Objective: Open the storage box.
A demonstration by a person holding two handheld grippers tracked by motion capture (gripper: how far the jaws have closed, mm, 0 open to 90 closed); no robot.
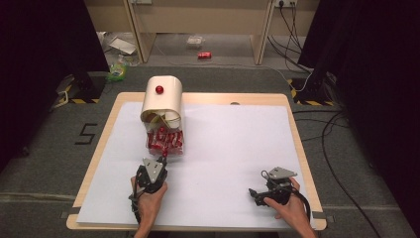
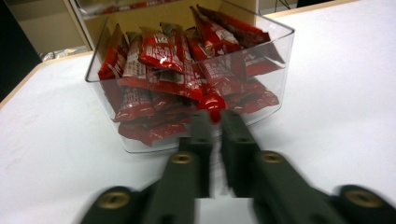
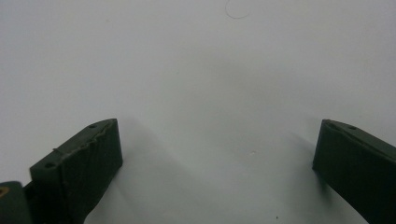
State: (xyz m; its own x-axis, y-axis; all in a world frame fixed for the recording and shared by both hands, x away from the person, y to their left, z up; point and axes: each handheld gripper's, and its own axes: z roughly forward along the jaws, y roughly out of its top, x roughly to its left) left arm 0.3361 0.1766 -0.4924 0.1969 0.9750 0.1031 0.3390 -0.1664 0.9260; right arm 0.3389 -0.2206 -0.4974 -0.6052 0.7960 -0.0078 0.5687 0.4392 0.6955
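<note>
A cream, arch-shaped cabinet [image 1: 162, 101] with a red knob [image 1: 159, 89] on top stands at the table's back left. A clear drawer [image 1: 165, 141] full of several red packets [image 2: 159, 51] juts out of its front toward me. The drawer's front wall [image 2: 140, 140] carries a small red knob [image 2: 211, 103]. My left gripper [image 1: 163, 158] [image 2: 214, 117] is shut on that knob, jaws nearly together. At the front right, my right gripper [image 1: 255, 194] [image 3: 217, 135] rests low over the white sheet, open, with nothing between its jaws.
A white sheet [image 1: 233, 144] covers the wooden table [image 1: 297, 134]. On the floor beyond lie a red can [image 1: 204, 55], a green item [image 1: 117, 72] and cables [image 1: 327, 134] at the right. A tape "5" [image 1: 85, 134] marks the floor at the left.
</note>
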